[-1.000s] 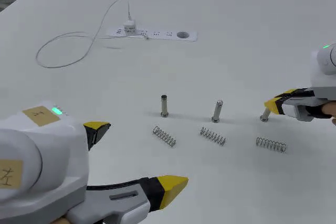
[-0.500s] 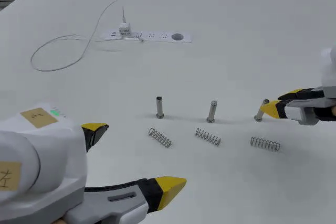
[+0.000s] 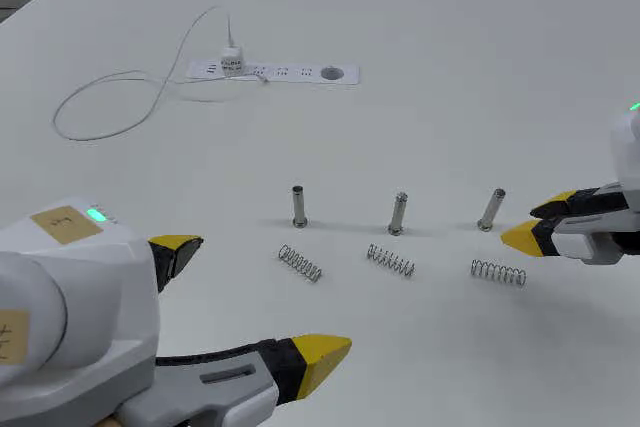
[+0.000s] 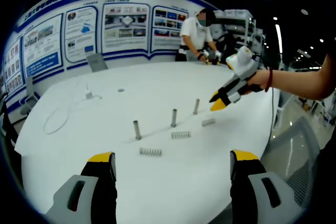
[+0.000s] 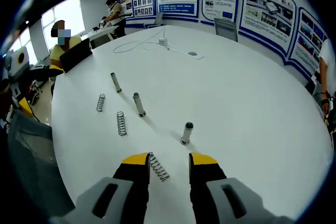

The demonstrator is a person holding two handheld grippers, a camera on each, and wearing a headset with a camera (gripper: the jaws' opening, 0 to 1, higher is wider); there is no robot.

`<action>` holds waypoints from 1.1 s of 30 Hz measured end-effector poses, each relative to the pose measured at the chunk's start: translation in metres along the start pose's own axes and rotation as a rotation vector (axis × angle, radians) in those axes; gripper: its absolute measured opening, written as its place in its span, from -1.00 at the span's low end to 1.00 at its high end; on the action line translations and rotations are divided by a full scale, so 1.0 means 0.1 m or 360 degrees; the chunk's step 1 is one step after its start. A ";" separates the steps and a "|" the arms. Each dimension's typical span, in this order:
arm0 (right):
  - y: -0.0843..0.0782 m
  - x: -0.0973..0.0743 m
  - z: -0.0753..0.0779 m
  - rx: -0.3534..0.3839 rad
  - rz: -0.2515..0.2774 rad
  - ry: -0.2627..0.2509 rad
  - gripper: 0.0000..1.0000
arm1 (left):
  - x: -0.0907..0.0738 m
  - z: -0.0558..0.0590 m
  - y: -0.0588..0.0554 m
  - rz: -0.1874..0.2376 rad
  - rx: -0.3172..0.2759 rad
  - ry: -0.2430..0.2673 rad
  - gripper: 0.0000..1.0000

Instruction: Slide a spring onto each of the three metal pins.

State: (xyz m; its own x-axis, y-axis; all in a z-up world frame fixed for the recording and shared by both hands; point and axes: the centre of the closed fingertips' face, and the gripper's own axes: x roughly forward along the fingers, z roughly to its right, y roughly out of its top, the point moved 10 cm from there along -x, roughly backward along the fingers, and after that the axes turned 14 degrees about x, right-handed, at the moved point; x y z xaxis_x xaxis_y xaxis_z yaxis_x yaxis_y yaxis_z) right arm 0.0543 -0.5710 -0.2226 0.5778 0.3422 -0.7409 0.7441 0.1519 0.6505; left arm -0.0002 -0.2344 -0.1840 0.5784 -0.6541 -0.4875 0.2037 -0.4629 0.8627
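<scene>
Off the rightmost pin (image 3: 491,208), the right gripper (image 3: 537,221) has drawn back, jaws spread over the nearest spring (image 5: 157,167), likely the grasp to come; left gripper (image 4: 173,156) jaws gape wide.

Three metal pins (image 3: 298,206) (image 3: 398,214) (image 3: 491,209) stand in a row on a white surface (image 3: 450,97), a spring (image 3: 300,263) (image 3: 390,261) (image 3: 498,272) lying just in front of each. Farther back lie a white power strip (image 3: 275,73) and a looping cable (image 3: 110,107).

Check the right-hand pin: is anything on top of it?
Nothing: the right-hand pin stands bare, its head uncovered. The nearest spring lies flat on the table beside it, near the open right tool. Nothing hides the pin.
</scene>
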 end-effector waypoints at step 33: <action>-0.28 0.27 0.05 -0.0568 -0.0368 0.0157 -0.63 | -0.01 0.00 -0.03 -0.0035 -0.0005 0.0002 0.80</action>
State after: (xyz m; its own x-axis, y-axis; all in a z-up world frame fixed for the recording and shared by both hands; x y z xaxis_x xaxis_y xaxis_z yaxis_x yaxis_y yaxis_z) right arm 0.0511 -0.5704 -0.2614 0.3621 0.3460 -0.8655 0.6774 0.5402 0.4993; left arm -0.0010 -0.2324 -0.1862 0.5750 -0.6429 -0.5060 0.2189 -0.4750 0.8523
